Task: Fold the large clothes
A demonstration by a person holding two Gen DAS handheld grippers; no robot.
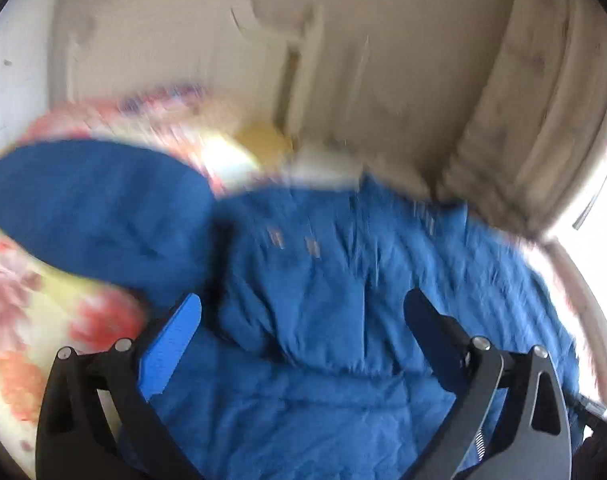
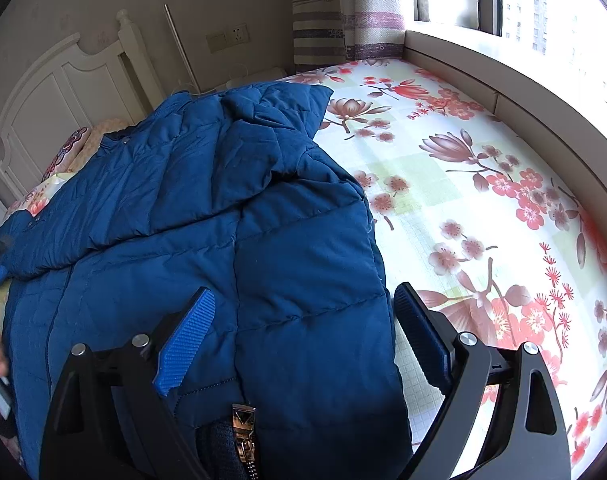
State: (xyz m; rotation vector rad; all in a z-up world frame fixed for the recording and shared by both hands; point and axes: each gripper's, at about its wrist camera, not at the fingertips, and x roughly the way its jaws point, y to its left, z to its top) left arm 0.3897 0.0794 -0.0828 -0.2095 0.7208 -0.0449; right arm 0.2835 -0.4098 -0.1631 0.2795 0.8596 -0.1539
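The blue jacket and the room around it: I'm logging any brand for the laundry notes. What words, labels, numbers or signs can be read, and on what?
No readable text in either view.
Blue jacket: two small pale marks in the left wrist view, too blurred to read.
Zipper pull: an embossed triangle shape, no letters.
Curtain: a drawn picture, no words.
Wall socket: no legible marking.

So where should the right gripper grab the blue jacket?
Grab the jacket by its side edge, coming from the bare bedsheet side. That edge lies flat and free just by the right gripper, whose jaws stand open.
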